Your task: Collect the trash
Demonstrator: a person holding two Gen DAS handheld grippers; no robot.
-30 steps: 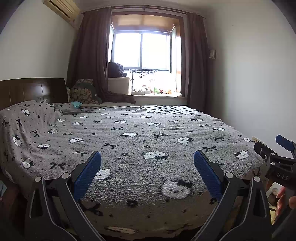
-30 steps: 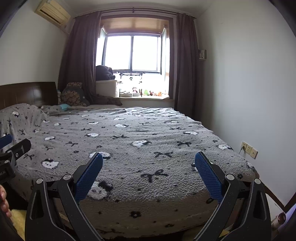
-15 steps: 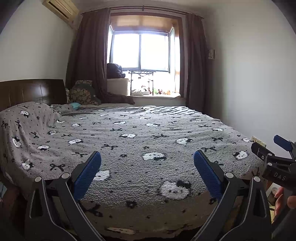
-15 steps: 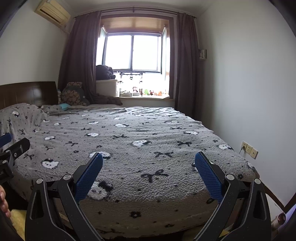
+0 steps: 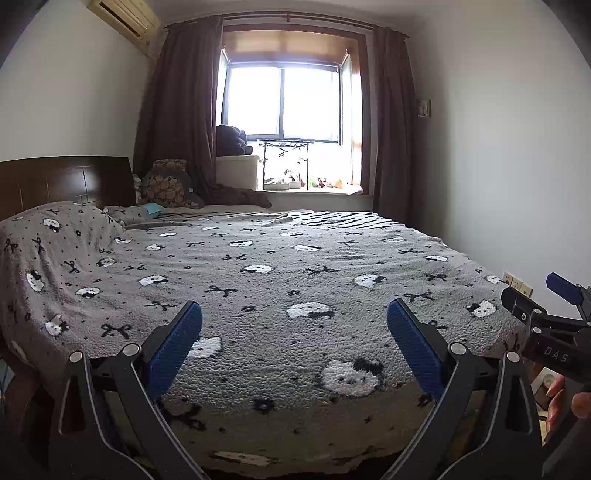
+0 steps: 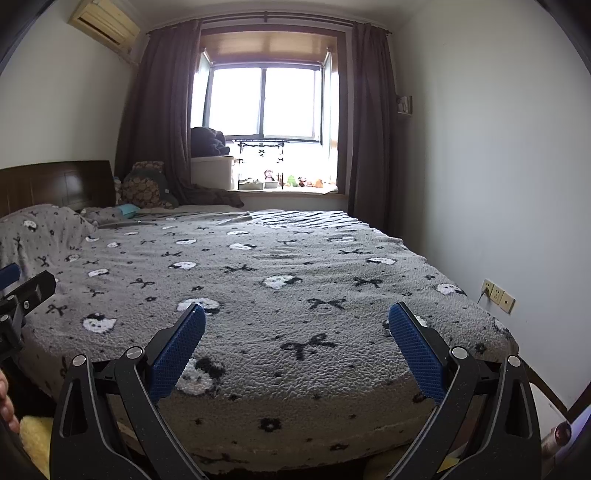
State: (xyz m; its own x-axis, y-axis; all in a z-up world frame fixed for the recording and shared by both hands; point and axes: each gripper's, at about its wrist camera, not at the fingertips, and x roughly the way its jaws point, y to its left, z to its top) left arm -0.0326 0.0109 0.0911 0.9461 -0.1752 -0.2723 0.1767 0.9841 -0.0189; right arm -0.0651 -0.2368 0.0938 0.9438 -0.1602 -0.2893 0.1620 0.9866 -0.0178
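Left gripper [image 5: 294, 334] held at the foot of a bed [image 5: 280, 280], blue pads [image 5: 175, 345] spread wide apart, nothing between them. Right gripper [image 6: 296, 338] likewise at the foot edge, blue pads [image 6: 415, 349] spread wide, gripping nothing. In the left wrist view, right gripper's tip [image 5: 543, 321] at 3 o'clock, fingers of a hand [image 5: 565, 400] just below it near 4. In the right wrist view, left gripper's tip [image 6: 22, 295] at 9 o'clock. Grey fleece blanket [image 6: 295, 280] with white cat faces and black bows spread over the whole mattress, draped over a pillow hump [image 5: 48, 236] at 9 o'clock. No trash identifiable on the blanket in either view; cannot tell where any lies. Dark wooden headboard [image 5: 62, 181] at 10 o'clock, patterned cushion [image 5: 166, 184] beside it. Window [image 5: 282, 103] at 12 o'clock between brown curtains [image 5: 181, 110], small toys [image 6: 299, 181] on the sill. Air conditioner [image 5: 123, 16] at 11 o'clock. Wall sockets [image 6: 498, 295] at 3 o'clock in the right wrist view. Something yellow and fluffy [image 6: 35, 439] at 8 o'clock on the floor, unidentifiable.
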